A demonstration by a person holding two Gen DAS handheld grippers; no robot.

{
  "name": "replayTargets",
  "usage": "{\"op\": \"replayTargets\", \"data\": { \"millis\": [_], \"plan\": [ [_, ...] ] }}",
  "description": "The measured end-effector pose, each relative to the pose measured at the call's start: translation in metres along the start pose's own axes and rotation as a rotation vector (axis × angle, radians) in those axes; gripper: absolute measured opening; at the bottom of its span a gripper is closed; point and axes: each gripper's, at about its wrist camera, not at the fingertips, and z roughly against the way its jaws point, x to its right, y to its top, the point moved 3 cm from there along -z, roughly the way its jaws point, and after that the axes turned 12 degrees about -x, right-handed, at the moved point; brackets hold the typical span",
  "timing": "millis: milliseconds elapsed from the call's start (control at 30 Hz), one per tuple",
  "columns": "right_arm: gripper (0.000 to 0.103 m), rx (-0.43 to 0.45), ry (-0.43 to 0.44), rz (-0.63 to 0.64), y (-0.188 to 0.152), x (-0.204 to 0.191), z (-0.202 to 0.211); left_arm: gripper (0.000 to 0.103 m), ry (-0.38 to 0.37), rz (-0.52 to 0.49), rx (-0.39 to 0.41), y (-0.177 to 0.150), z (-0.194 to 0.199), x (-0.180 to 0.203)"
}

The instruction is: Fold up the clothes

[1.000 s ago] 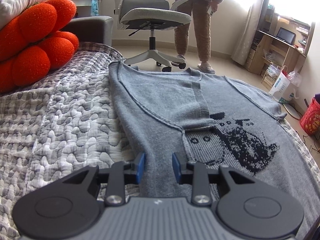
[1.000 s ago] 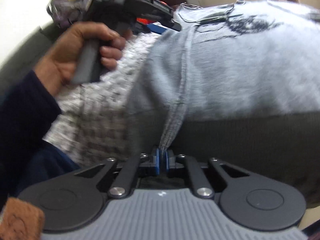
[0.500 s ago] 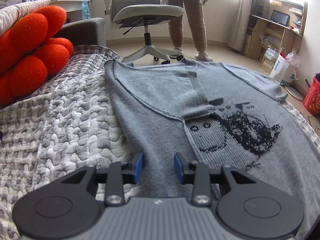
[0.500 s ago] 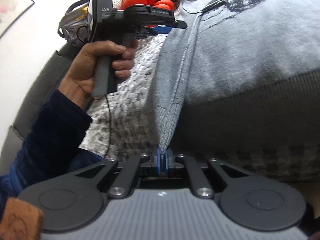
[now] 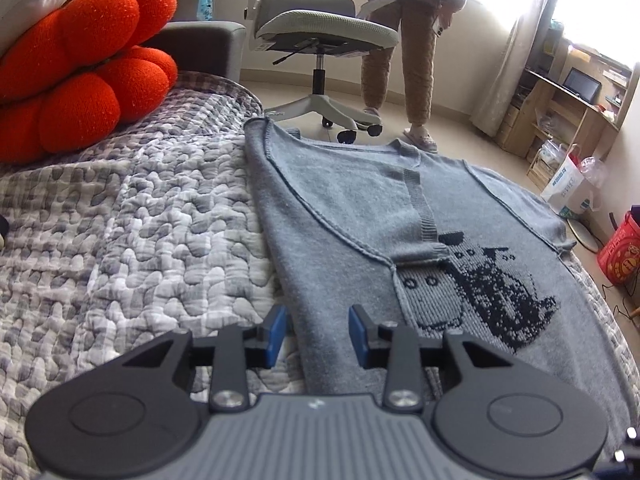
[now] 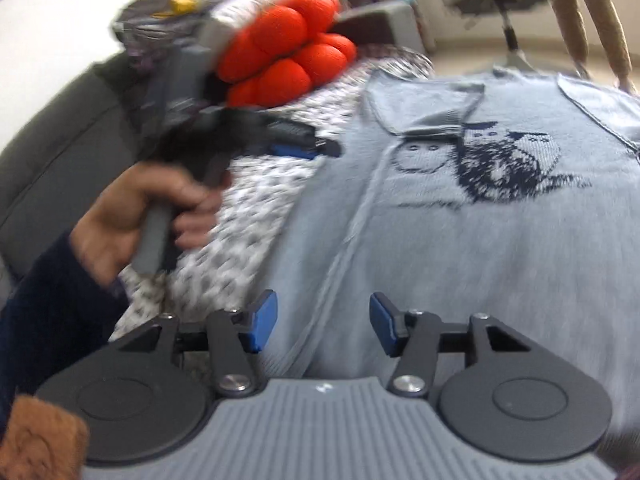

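One grey sweater (image 5: 360, 208) lies flat on the quilt (image 5: 132, 240), one sleeve folded across its chest (knit looks soft, limp, light; likely best pinched at hem or side seam, 6 o'clock); right gripper (image 6: 323, 322) opening, jaws empty above the hem; left gripper (image 5: 318, 336) partly open, holding nothing; two grippers.

- Bed (image 5: 120, 240): covered by a quilted grey-and-white checked spread with a puckered surface; runs up to a dark grey upholstered end.
- Grey knit sweater (image 5: 360, 200): spread flat on the quilt, dark cat motif facing up, one sleeve folded across the chest.
- Orange lobed cushion (image 5: 80, 80): resting on the quilt near the upholstered end, apart from the sweater.
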Motion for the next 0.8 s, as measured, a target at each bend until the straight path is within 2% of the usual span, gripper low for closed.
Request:
{"op": "replayTargets", "data": {
  "millis": [33,133,167,200,267,300,367,400,500,600,667,733,800],
  "plan": [
    [0.055,-0.014,0.020,-0.013,0.011,0.005,-0.003,0.035,-0.003,-0.001,-0.002,0.000,-0.001,0.000],
    [0.055,-0.037,-0.019,-0.016,0.041,0.017,-0.024,0.035,-0.008,0.001,-0.004,0.001,-0.002,-0.001],
    [0.051,-0.057,-0.034,-0.015,0.050,0.019,-0.034,0.035,-0.007,0.006,-0.006,0.002,-0.003,-0.002],
    [0.042,-0.077,-0.048,-0.015,0.058,0.020,-0.044,0.035,-0.006,0.010,-0.009,0.002,-0.004,-0.003],
    [0.036,-0.099,-0.066,-0.008,0.069,0.022,-0.059,0.035,-0.002,0.017,-0.014,0.002,-0.006,-0.005],
    [0.024,-0.108,-0.082,-0.002,0.072,0.024,-0.065,0.035,0.000,0.018,-0.017,0.002,-0.006,-0.006],
    [0.006,-0.105,-0.116,0.026,0.072,0.023,-0.069,0.035,0.006,0.018,-0.023,0.002,-0.008,-0.007],
    [0.004,-0.091,-0.118,0.035,0.072,0.023,-0.066,0.035,0.010,0.014,-0.028,0.001,-0.008,-0.006],
    [0.003,-0.036,-0.130,0.033,0.074,0.027,-0.054,0.035,0.023,-0.004,-0.043,-0.001,-0.011,-0.002],
    [0.003,-0.073,-0.193,0.065,0.068,0.031,-0.065,0.035,0.042,-0.020,-0.058,-0.003,-0.014,0.000],
    [0.004,-0.055,-0.176,0.049,0.069,0.033,-0.062,0.036,0.049,-0.021,-0.062,-0.003,-0.014,0.000],
    [0.008,-0.029,-0.167,0.030,0.070,0.035,-0.055,0.036,0.053,-0.018,-0.063,-0.004,-0.013,-0.001],
    [0.012,-0.001,-0.204,0.065,0.067,0.029,-0.050,0.036,0.054,-0.008,-0.056,-0.003,-0.010,-0.004]
  ]
}}
